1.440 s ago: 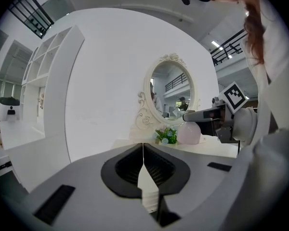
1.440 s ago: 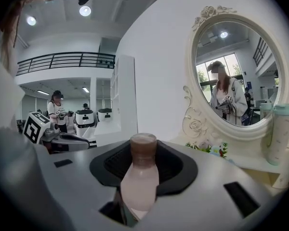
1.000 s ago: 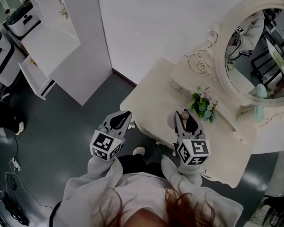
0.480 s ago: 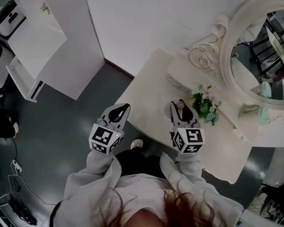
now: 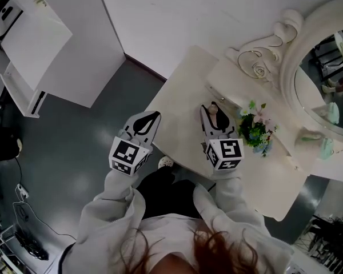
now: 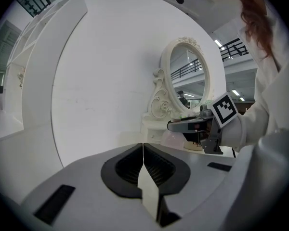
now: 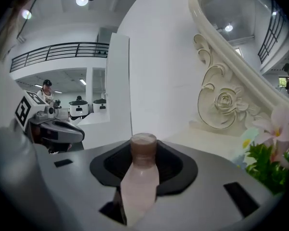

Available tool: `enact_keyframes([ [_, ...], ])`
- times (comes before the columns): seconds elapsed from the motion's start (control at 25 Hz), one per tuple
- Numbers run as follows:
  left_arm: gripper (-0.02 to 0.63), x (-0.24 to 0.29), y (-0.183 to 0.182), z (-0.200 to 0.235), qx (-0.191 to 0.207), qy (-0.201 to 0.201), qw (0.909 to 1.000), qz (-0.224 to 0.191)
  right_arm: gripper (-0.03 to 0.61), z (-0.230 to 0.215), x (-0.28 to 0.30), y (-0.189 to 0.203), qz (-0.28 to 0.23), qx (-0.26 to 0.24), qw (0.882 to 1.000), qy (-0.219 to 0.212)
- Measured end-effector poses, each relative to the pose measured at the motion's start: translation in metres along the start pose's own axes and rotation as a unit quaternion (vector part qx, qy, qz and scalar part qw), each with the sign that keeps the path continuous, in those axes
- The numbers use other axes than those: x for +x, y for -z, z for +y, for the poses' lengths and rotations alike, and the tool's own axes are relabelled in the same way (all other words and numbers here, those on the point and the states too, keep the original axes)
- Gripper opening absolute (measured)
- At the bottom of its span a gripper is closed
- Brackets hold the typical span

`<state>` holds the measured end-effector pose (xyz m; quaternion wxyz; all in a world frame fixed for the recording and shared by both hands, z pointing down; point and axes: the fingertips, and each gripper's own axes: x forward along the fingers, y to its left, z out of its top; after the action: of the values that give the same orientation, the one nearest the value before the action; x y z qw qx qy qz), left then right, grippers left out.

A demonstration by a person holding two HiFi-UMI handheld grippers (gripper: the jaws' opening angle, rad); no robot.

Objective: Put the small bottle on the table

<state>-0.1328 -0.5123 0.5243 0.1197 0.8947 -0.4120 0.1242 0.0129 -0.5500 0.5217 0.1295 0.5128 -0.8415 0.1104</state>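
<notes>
A small pale pink bottle (image 7: 140, 177) with a brownish cap stands between the jaws of my right gripper (image 7: 142, 174), which is shut on it. In the head view the right gripper (image 5: 216, 119) holds the bottle (image 5: 214, 111) above the near left part of the cream dressing table (image 5: 186, 87). My left gripper (image 5: 144, 123) hangs over the grey floor just left of the table's edge, jaws shut with nothing between them. The left gripper view shows its jaws (image 6: 143, 165) closed, and the right gripper (image 6: 192, 125) off to the right.
A small pot of flowers (image 5: 256, 129) stands on the table just right of the right gripper. An ornate oval mirror (image 5: 323, 79) rises at the table's back. A white cabinet (image 5: 43, 44) stands at the far left on the grey floor (image 5: 74, 147).
Both grippers have drifted a little farther forward and up in the head view. The bottle stays in the right gripper's grip; the flowers now lie to its right.
</notes>
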Motion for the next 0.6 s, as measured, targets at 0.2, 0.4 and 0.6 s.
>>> enact_keyframes([
  [0.2, 0.018, 0.012, 0.010, 0.004, -0.007, 0.003, 0.9999, 0.013, 0.153, -0.003, 0.023, 0.014, 0.007, 0.002, 1.000, -0.004],
  [0.4, 0.018, 0.019, 0.022, 0.007, -0.016, 0.000, 0.9996, 0.024, 0.153, -0.005, 0.042, 0.026, 0.012, -0.011, 1.000, -0.003],
  [0.6, 0.018, 0.023, 0.027, 0.009, -0.028, -0.007, 0.9993, 0.024, 0.153, -0.002, 0.050, 0.033, 0.009, -0.023, 1.000, -0.003],
])
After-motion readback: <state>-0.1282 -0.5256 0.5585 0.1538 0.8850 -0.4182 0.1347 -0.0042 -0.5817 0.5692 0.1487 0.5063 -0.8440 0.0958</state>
